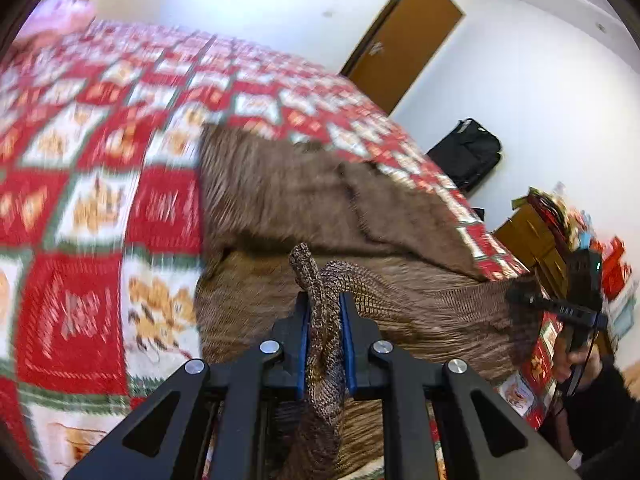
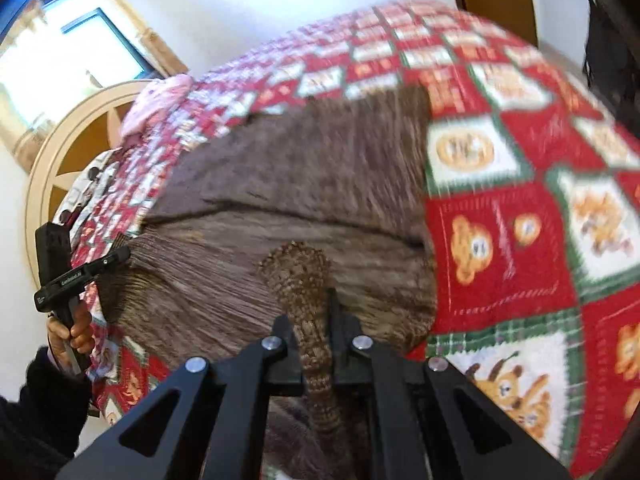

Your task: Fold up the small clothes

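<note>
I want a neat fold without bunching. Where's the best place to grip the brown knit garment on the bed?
Probably its near hem corners, from the bed's near edge: the brown knit garment lies flat, and left gripper and right gripper are each shut on one.

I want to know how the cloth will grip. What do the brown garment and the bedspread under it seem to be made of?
Brown garment: a soft, matte ribbed knit, probably wool or acrylic; loops show at the pinched edge. Bedspread: looks like printed or woven quilted cotton; blur leaves it open.
</note>
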Available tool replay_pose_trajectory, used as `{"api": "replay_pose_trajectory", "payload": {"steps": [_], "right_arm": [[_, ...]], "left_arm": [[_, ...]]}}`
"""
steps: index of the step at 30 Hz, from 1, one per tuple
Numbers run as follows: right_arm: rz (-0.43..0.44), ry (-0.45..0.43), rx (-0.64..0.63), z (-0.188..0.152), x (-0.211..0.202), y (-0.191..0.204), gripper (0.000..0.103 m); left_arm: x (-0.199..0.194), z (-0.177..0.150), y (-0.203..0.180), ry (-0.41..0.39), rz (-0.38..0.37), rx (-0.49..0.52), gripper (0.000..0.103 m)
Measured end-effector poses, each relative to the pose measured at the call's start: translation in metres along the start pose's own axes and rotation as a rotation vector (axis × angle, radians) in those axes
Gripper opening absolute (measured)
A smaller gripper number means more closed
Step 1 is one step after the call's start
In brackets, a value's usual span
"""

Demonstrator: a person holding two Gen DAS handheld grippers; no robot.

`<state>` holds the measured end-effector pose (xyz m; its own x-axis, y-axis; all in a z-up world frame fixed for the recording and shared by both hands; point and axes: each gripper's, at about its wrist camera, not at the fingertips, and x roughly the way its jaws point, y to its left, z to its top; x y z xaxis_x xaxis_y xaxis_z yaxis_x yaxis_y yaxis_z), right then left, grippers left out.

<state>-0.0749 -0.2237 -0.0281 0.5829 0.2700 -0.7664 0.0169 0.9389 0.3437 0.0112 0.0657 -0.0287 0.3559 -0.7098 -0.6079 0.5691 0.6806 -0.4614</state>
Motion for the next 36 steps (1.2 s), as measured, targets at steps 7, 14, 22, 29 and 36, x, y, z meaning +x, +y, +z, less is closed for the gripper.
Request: {"api": "replay_pose_trajectory", "payload": {"steps": [7, 14, 22, 29, 36], "right_arm": [[-0.032, -0.139, -0.12, 0.03, -0.037, 0.035, 0.009], [-0.151, -0.175, -0.204, 0.065, -0.029, 0.049, 0.009], [-0.272, -0.232, -0.233, 0.126, 0.003, 0.039, 0.009], [-0.423, -0.262, -0.302, 0.152, 0.064, 0.038, 0.008], [-0.542, -0.234, -0.306, 0.15, 0.125, 0.009, 0.008]], "left_arm": [[-0.017, 0.029, -0.005, -0.097, 0.026, 0.006, 0.014], [-0.006, 0.065, -0.001, -0.129, 0.087, -0.019, 0.014], [0.033, 0.116, 0.018, -0.144, 0.169, -0.05, 0.014], [0.089, 0.138, 0.041, -0.128, 0.24, -0.083, 0.014], [0.143, 0.128, 0.066, -0.017, 0.344, -0.087, 0.032]]}}
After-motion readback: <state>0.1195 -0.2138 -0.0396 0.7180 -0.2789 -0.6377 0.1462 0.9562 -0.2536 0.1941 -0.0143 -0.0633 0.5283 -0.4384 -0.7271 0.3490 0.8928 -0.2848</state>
